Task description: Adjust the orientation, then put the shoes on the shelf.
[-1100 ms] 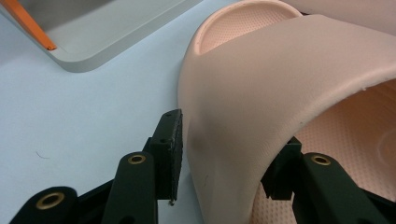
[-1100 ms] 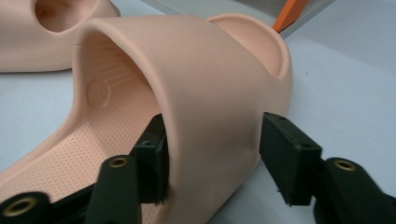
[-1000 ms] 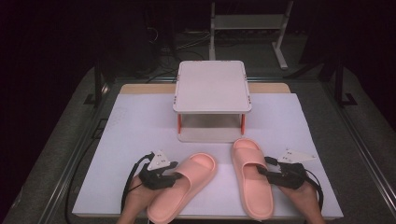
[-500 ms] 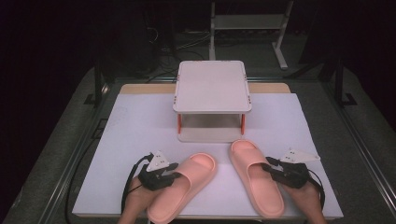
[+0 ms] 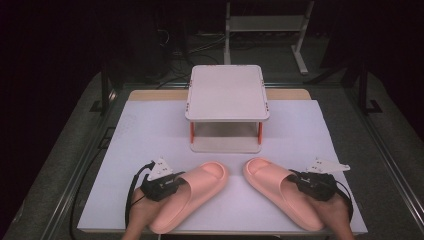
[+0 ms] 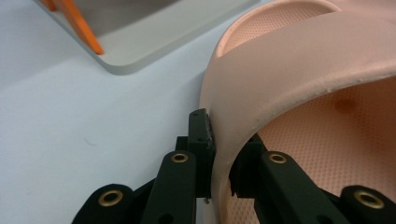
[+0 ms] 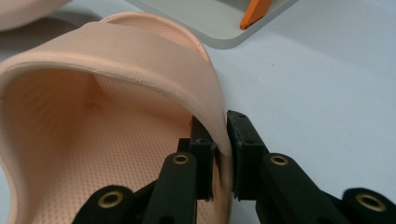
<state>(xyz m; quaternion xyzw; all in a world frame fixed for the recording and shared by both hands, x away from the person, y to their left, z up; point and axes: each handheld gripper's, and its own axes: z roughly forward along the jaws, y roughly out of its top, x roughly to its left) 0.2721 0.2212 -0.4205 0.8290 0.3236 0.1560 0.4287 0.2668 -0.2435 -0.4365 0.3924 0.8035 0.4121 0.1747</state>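
Observation:
Two pink slide slippers lie on the white mat, toes towards the stand. My left gripper point(image 5: 172, 186) is shut on the outer strap edge of the left slipper point(image 5: 192, 197). In the left gripper view its fingers point(image 6: 201, 140) pinch the strap of that slipper point(image 6: 299, 70). My right gripper point(image 5: 305, 182) is shut on the strap edge of the right slipper point(image 5: 280, 192). In the right gripper view the strap of the slipper point(image 7: 116, 56) is squeezed by the right gripper point(image 7: 223, 158). Both pairs of jaws have just been closing onto the straps.
A small white two-level stand point(image 5: 227, 95) with orange legs sits at the middle back of the mat point(image 5: 150, 135). Its base plate shows in the left gripper view point(image 6: 140, 46) and the right gripper view point(image 7: 210, 23). Dark floor and a metal frame lie beyond the table.
The right slipper's heel has swung outwards to the right with the right gripper. The left slipper and left hand have stayed nearly in place.

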